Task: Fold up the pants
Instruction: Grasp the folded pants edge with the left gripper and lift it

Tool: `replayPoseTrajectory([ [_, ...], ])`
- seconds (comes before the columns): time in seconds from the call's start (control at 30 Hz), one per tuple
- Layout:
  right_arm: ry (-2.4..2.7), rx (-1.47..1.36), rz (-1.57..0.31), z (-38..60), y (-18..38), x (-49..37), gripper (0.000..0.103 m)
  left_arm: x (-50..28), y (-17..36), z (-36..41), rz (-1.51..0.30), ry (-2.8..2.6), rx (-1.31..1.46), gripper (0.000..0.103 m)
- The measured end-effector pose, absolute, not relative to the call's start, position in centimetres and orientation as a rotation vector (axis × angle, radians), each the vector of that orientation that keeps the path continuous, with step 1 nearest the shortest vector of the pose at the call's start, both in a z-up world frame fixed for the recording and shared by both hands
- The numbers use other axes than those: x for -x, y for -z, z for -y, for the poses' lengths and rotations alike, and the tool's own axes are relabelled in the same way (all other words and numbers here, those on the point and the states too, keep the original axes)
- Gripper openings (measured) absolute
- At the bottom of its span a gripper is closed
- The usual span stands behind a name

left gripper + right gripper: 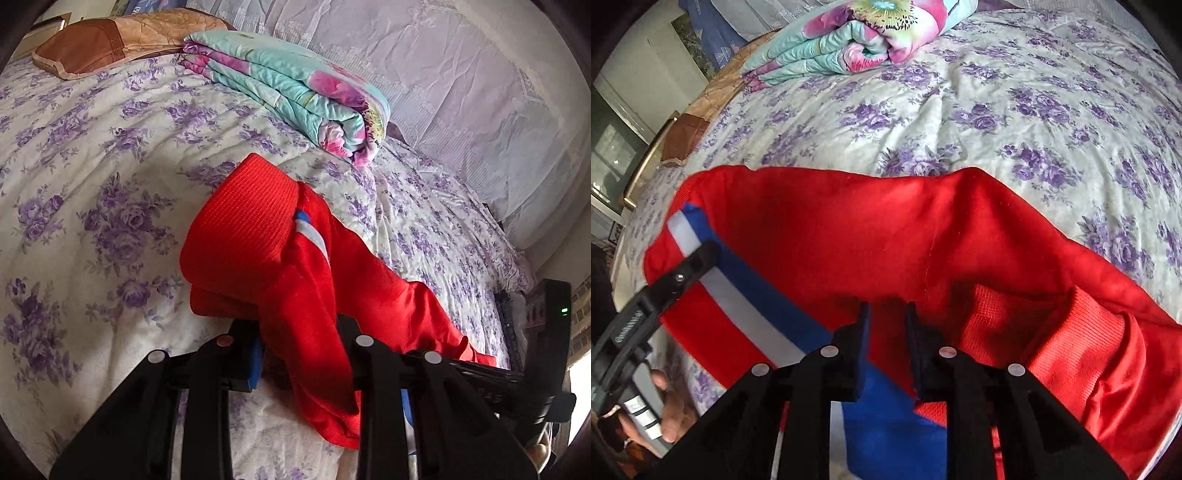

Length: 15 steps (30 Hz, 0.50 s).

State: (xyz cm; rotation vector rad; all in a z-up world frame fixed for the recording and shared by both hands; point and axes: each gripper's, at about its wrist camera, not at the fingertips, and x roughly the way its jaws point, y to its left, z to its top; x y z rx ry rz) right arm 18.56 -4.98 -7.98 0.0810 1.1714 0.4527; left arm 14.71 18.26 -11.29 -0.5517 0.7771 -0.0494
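The red pants (pixel 258 236) hang bunched over the flowered bed, ribbed cuff uppermost, with a blue and white side stripe (pixel 310 232). My left gripper (pixel 304 350) is shut on them, red cloth squeezed between its pads. In the right wrist view the pants (pixel 886 229) spread wide across the bed, and a ribbed band (pixel 1071 332) lies at the right. My right gripper (pixel 888 321) points down onto them, its jaws drawn close with red cloth filling the narrow slit. The left gripper (pixel 690 266) shows there at the stripe (pixel 750 306), a hand (pixel 665 406) behind it.
A folded turquoise and pink quilt (pixel 295 92) lies at the far side of the bedsheet (pixel 92 184), with a brown pillow (pixel 110 40) beyond it. A lace curtain (pixel 461 74) hangs along the bed's far edge. The right gripper's body (pixel 546 332) shows at the right.
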Motion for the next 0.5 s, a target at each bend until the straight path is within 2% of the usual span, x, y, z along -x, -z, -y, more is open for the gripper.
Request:
replayPoseTrajectory([
  [0.07, -0.455, -0.080, -1.082, 7.0, 5.3, -17.4, 0.020, -14.7, 11.3, -18.3, -0.778, 0.047, 0.550, 0.026],
  [0.2, -0.348, -0.091, -0.996, 13.5, 3.2, -16.7, 0.029, -14.6, 11.3, -18.1, -0.773, 0.037, 0.535, 0.026],
  [0.3, -0.241, -0.158, -1.039, 19.9, 5.1, -17.9, 0.038, -14.6, 11.1, -17.6, -0.768, 0.022, 0.509, 0.026],
  [0.37, -0.207, -0.273, -1.051, 24.9, 7.1, -18.3, 0.038, -14.7, 11.1, -17.6, -0.772, 0.015, 0.504, 0.025],
  [0.5, -0.265, -0.531, -0.940, 31.7, 9.8, -17.1, 0.037, -14.8, 10.4, -17.2, -0.768, 0.000, 0.486, 0.025],
])
